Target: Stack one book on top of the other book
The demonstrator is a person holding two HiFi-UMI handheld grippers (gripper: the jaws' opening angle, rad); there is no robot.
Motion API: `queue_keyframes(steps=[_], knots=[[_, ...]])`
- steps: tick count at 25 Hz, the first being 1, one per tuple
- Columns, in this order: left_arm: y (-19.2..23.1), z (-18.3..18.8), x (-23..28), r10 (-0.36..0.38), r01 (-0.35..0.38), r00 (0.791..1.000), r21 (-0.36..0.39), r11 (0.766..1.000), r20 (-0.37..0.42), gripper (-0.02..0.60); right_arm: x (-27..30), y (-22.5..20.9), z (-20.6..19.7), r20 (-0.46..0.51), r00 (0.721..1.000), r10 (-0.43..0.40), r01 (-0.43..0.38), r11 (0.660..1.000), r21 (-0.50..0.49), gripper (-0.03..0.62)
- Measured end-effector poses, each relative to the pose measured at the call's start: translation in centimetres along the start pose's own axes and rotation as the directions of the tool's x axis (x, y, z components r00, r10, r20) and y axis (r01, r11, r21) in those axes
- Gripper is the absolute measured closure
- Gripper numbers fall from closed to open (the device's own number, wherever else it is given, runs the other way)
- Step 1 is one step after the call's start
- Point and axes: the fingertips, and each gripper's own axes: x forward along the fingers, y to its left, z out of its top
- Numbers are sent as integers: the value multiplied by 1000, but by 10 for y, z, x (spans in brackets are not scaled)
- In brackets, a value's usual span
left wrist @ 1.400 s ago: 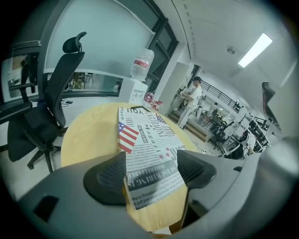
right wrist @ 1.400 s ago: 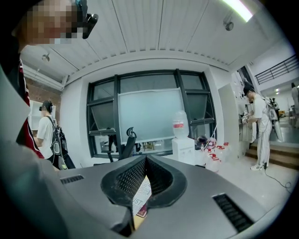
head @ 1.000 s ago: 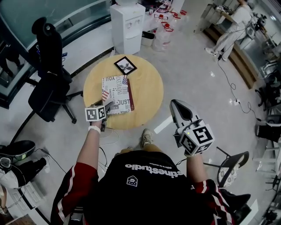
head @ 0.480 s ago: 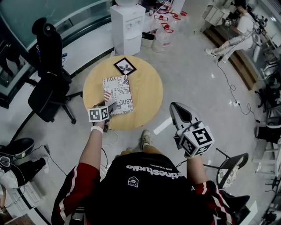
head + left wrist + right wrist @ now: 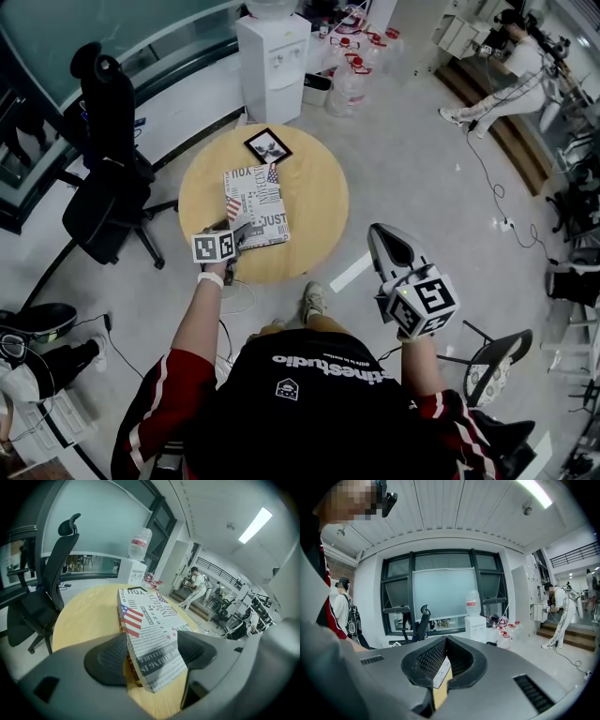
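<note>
At centre frame we see a book (image 5: 256, 206) in white newsprint with black lettering and a red, white and blue flag patch. Above it, the small book (image 5: 268, 144) is black around a pale picture. The table (image 5: 314, 202) is pale wood. The left gripper (image 5: 150, 654) and right gripper (image 5: 444, 660) are grey with black ribbed pads.

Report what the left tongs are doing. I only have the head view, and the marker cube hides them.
Observer: The left gripper view shows the left tongs closed against both sides of the newsprint book's near corner.
Operator: Check the right tongs as well.
Observer: The right gripper view shows the right tongs shut together with nothing between them.
</note>
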Motion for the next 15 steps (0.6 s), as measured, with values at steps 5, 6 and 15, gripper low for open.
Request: queue_keyframes(steps=[5,6,15], knots=[[-5,12,-15,-5,5,999,5,1000,43,232,2,6,5,2,1000,13,-13,1000,-12,565],[-5,17,-21,-8,7,998,10,1000,57,232,4,10,7,5,1000,18,-18,1000,-15,565],[-32,78,-79,-102,86,965,74,994,243,232,13,42,27,46,997,62,-59,997,-53,565]])
